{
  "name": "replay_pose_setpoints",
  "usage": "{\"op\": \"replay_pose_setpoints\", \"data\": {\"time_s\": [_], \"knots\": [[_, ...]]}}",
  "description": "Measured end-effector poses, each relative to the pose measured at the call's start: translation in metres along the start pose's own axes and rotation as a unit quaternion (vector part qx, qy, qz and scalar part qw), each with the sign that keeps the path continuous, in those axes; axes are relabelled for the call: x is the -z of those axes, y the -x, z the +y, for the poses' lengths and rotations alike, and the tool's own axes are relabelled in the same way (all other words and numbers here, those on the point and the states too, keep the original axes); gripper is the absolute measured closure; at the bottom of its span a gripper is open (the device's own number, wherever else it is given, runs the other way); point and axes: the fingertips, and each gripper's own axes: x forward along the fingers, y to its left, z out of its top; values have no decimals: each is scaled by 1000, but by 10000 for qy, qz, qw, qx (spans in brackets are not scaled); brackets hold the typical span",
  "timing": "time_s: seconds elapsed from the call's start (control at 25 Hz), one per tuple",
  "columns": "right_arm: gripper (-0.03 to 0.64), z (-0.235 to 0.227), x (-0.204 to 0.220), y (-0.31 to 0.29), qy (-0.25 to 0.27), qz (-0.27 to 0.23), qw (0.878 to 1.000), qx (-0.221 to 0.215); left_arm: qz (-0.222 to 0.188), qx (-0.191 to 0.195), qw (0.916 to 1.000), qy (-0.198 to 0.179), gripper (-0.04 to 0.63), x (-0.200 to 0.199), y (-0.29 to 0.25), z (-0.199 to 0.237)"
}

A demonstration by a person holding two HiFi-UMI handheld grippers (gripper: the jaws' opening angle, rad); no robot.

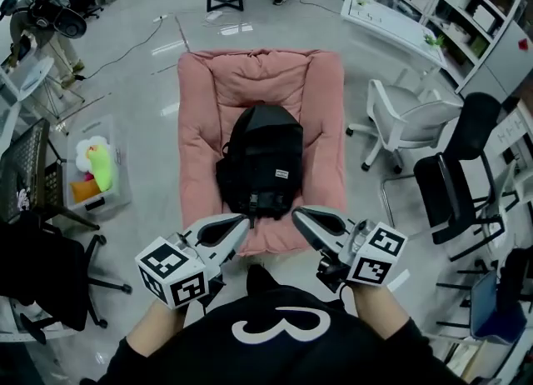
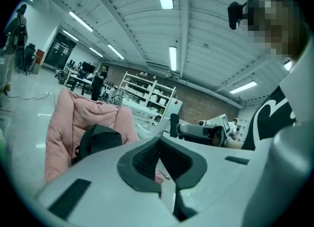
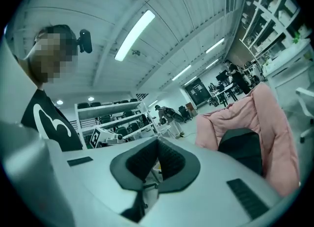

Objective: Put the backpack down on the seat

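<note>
A black backpack [image 1: 261, 161] lies on the pink cushioned seat [image 1: 200, 117], its top towards the seat's back. Both grippers hover side by side just in front of the seat's near edge, apart from the backpack. My left gripper [image 1: 243, 223] is shut with nothing between its pads, and so is my right gripper [image 1: 298, 217]. In the left gripper view the jaws [image 2: 159, 140] meet, with the backpack [image 2: 98, 140] and the seat [image 2: 64, 127] off to the left. In the right gripper view the closed jaws [image 3: 158, 145] point past the backpack [image 3: 243, 147] at the right.
A white office chair [image 1: 404, 117] and a black chair [image 1: 454, 183] stand to the right of the seat. A clear bin of toys [image 1: 96, 175] sits on the floor at the left, with a dark chair [image 1: 42, 283] nearer me. A white desk [image 1: 391, 25] stands farther back at the right.
</note>
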Motion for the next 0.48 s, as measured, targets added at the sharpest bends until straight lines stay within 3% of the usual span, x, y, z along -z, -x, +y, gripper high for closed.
{"op": "replay_pose_setpoints", "data": {"time_s": [0.16,0.32,0.48], "knots": [[612,33,2,17,263,46,9995,155,-220,175,9992,-287,589,-10,24,-42],[614,49,9,27,336,115,9988,337,-316,-18,9977,-607,589,-8,38,-56],[614,62,21,27,464,218,9982,308,-341,-120,9972,-662,589,2,49,-58]]}}
